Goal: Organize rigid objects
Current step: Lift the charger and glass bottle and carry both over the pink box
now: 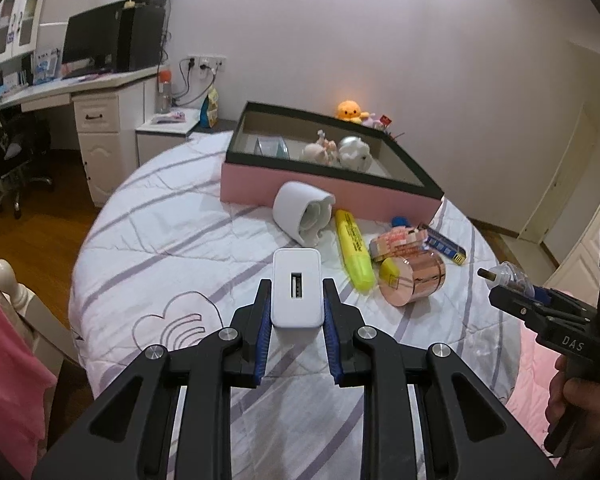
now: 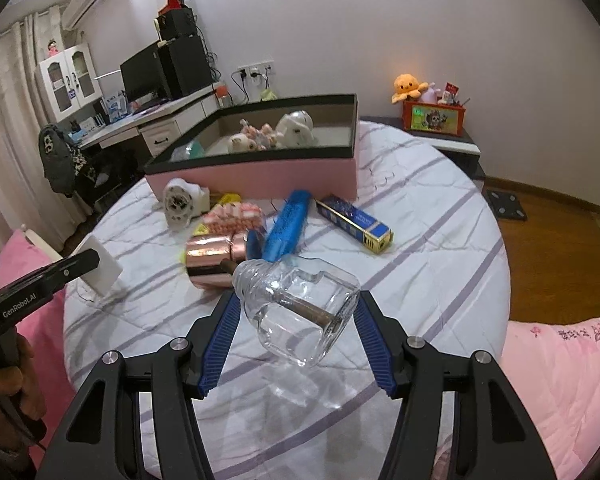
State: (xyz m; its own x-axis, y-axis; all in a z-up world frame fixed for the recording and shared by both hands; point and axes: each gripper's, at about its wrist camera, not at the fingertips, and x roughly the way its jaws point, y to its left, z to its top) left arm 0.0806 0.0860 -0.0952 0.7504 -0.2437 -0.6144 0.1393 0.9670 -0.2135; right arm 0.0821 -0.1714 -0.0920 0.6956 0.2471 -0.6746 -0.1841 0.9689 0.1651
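Observation:
My left gripper [image 1: 296, 288] is shut on a white USB charger [image 1: 297, 292] and holds it above the round quilted bed [image 1: 172, 248]. My right gripper [image 2: 296, 304] is shut on a clear glass bottle [image 2: 300, 312] with a brown stopper, held on its side above the bed; it also shows in the left wrist view [image 1: 512, 276]. The pink box with a black rim [image 1: 320, 184] stands at the far side of the bed and holds small figurines [image 1: 340, 150]. The box also shows in the right wrist view [image 2: 260, 172].
Loose on the bed lie a white cup [image 1: 300, 212], a yellow highlighter [image 1: 354, 256], a copper tape roll [image 1: 412, 280], a pink packet [image 1: 396, 240], a blue highlighter [image 2: 288, 228] and a blue carton [image 2: 354, 224]. A desk [image 1: 80, 88] stands at left; a bedside shelf [image 2: 436, 120] at right.

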